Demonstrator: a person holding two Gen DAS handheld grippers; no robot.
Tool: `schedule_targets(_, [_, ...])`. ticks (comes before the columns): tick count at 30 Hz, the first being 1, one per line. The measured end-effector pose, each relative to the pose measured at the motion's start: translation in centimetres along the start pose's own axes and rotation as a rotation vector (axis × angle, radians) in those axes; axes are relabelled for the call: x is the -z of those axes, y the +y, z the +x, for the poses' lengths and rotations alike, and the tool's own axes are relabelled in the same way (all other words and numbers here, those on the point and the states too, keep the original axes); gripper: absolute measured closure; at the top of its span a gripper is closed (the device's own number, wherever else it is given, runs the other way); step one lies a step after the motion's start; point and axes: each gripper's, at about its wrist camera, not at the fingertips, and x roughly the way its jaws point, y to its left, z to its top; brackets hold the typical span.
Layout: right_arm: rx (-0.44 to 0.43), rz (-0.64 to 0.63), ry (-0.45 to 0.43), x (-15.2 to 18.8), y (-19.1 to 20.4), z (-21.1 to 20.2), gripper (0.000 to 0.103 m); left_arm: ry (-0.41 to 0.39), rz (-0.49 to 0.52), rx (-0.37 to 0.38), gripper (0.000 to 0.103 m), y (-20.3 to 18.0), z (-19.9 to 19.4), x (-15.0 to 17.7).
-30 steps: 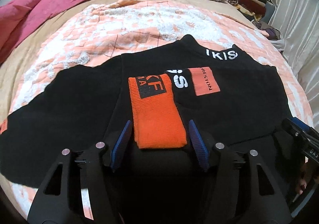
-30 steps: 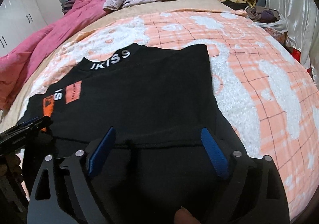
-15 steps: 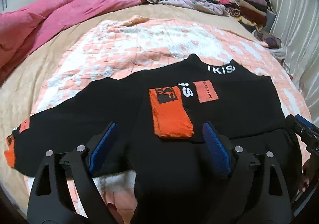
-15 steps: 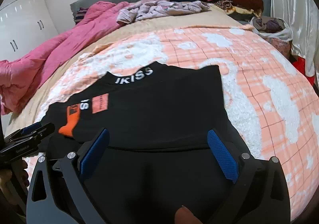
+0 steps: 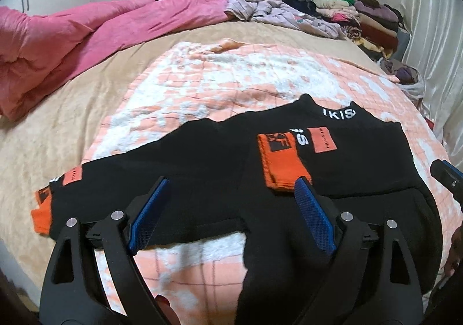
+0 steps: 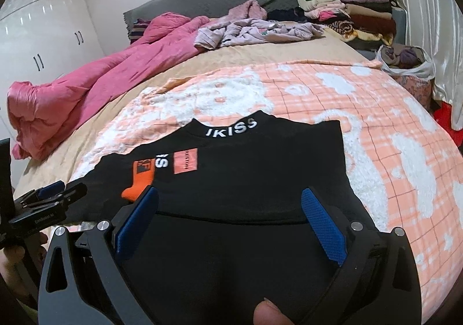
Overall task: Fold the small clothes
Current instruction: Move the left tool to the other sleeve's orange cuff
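Observation:
A black long-sleeved top (image 5: 361, 157) (image 6: 249, 177) with white "IKISS" on its collar lies flat on the peach and white blanket (image 5: 231, 79). One sleeve is folded across the body, its orange cuff (image 5: 282, 163) (image 6: 139, 180) lying on top. The other sleeve (image 5: 139, 169) stretches left, its orange cuff (image 5: 40, 213) at the blanket's edge. My left gripper (image 5: 231, 206) is open and empty, above the top's lower hem. My right gripper (image 6: 230, 219) is open and empty over the folded lower part.
A pink quilt (image 5: 86, 27) lies at the back left. Loose pale clothes (image 6: 251, 28) and a stack of folded clothes (image 6: 347, 7) sit at the head of the bed. A bag of clothes (image 6: 405, 60) and curtains stand at the right.
Both grippers have pulled back and risen away from the top. The left one opened wider and shifted left, so the outstretched left sleeve now shows in full.

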Motion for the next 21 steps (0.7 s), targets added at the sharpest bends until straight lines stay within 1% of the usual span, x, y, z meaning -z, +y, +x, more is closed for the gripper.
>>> schedule_targets(6, [-0.008, -0.035, -0.001, 0.2, 1.8, -0.2, 0.005, -0.014, -0.025, -0.007, 0.023, 1.6, -1.2, 0.3])
schedule_targets(16, [-0.050, -0.092, -0.013, 0.4, 5.6, -0.6, 0.005, -0.032, -0.065, -0.045, 0.023, 4.7, -2.6, 1.3])
schedule_targets(21, [-0.073, -0.129, -0.002, 0.6, 7.6, -0.3, 0.005, -0.020, -0.105, -0.069, 0.023, 7.0, -2.7, 1.8])
